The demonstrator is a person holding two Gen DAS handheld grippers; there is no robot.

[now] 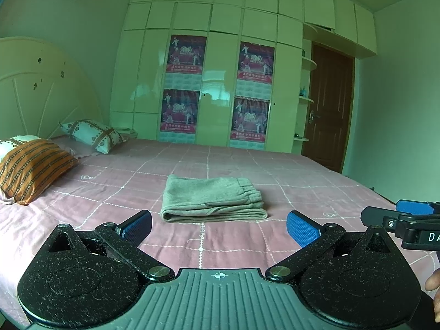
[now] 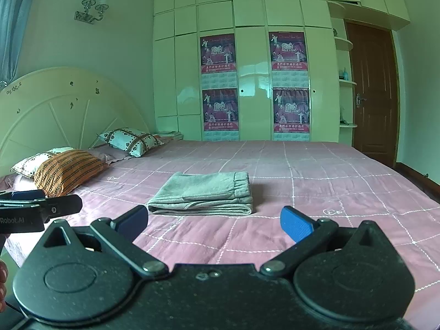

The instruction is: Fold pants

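Currently the pants (image 1: pixel 213 199) lie folded into a compact rectangle on the bed (image 1: pixel 288 173), roughly mid-mattress, elastic waistband end toward the right, fold edge toward the cameras. Fabric is grey-beige, several layers stacked, edges fairly even. Left hand-held gripper (image 1: pixel 219 227): jaws spread wide, nothing between the blue pads (image 1: pixel 301 231), hanging above the pink checked bedspread just short of the pants, not touching them. Right hand-held gripper (image 2: pixel 214 224): same state, jaws wide apart, empty, also above the bedspread in front of the pants, clear of the fabric. Each unit shows up at the edge of the other's view (right one at the right edge of the left wrist view, left one at the left edge of the right wrist view), so they sit side by side, near each other but apart. A bit of a person's hand (image 1: pixel 434 291) is visible at the right edge of the left view. Orange striped pillow (image 1: pixel 33 169) and a white patterned pillow (image 1: pixel 95 134) lie at the head of the bed by the headboard (image 1: pixel 41 93), well apart from the pants. Wardrobe (image 1: pixel 220 16) with four posters behind the bed, brown door (image 1: pixel 328 107) to its right.
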